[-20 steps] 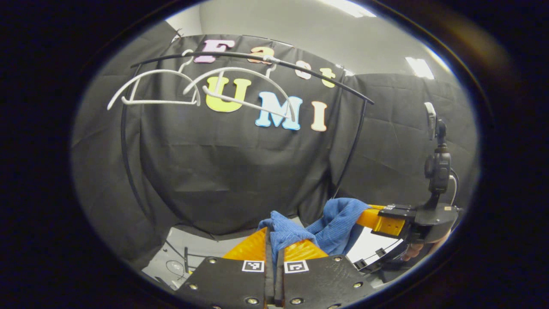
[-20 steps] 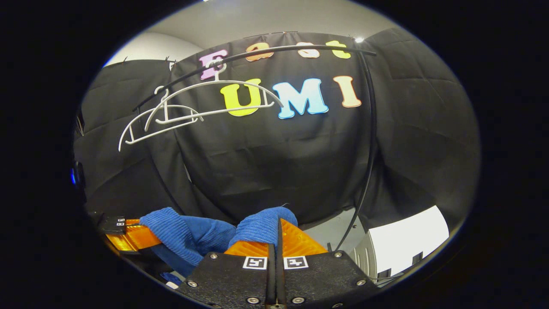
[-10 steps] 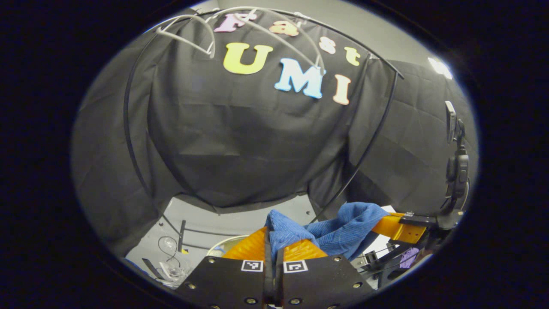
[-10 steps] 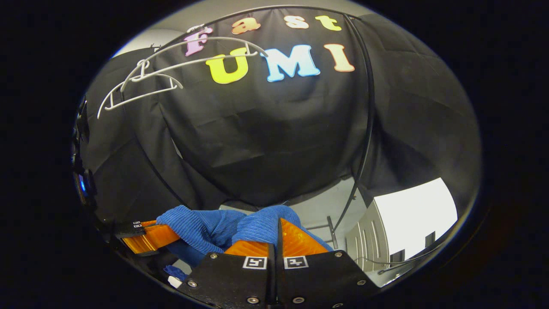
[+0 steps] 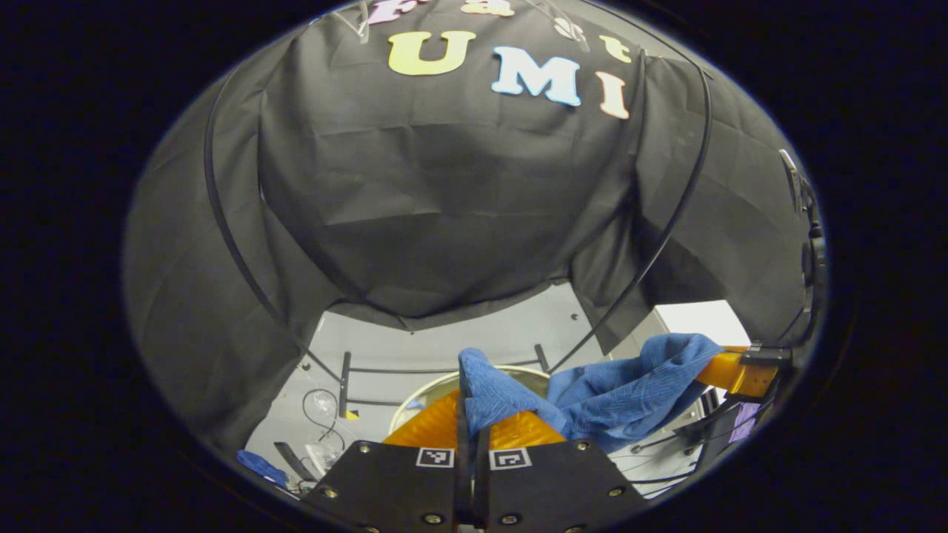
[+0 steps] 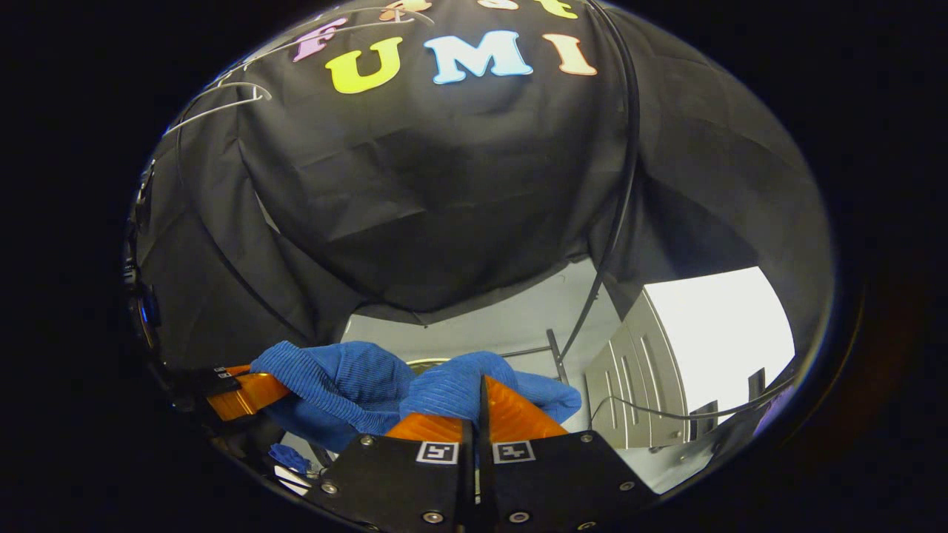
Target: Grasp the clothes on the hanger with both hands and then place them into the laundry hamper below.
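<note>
Blue ribbed cloth, the garment [image 5: 592,389], bunches over the left tool [image 5: 469,422], whose fingers are pinched closed on a fold; in the right gripper view the right tool [image 6: 480,414] clamps another fold the same way. The fabric spans slack between them, off the hangers [image 6: 222,100]. Just beyond, the hamper's pale rim [image 5: 429,385] curves below. A loose hem could likely drape over that rim if released early. The rack's thin black poles [image 5: 652,252] flank the drop, with open floor between.
</note>
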### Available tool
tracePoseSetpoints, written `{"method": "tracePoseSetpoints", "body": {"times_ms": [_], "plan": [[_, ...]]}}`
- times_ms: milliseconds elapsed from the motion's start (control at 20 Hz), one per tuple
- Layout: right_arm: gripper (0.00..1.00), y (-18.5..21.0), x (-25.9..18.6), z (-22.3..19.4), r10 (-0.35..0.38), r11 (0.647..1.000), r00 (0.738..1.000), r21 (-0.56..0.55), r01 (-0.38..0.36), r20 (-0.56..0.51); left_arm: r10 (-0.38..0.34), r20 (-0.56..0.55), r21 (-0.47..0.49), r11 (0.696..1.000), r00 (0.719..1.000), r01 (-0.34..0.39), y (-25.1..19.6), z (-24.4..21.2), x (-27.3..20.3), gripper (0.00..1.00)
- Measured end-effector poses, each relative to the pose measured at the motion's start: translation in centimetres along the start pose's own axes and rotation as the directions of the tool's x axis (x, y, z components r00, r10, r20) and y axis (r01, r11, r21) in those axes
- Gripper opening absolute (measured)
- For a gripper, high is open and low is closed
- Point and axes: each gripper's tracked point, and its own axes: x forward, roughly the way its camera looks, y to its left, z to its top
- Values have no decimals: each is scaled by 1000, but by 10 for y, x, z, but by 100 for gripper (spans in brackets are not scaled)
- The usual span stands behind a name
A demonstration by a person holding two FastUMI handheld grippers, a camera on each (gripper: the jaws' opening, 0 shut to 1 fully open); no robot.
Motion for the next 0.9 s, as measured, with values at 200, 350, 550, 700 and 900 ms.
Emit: {"method": "tracePoseSetpoints", "body": {"times_ms": [200, 350, 550, 700, 900], "plan": [[2, 6, 16, -19, 4, 1000, 998, 9, -4, -58, 15, -54, -30, 999, 998, -17, 7, -21, 11, 2], [4, 11, 18, -28, 4, 1000, 997, -12, -5, -79, 7, -73, -33, 999, 997, -10, 11, -32, 18, 2], [4, 16, 18, -41, 7, 999, 993, -33, -11, -119, 6, -108, -32, 999, 994, -10, 17, -48, 24, 2], [6, 21, 14, -45, 7, 999, 989, -51, -15, -146, -6, -117, -45, 999, 993, 1, 16, -52, 26, 3], [14, 26, 3, -54, -17, 998, 984, -55, 7, -175, -40, -135, -71, 997, 990, 31, 12, -62, 23, 13]]}}
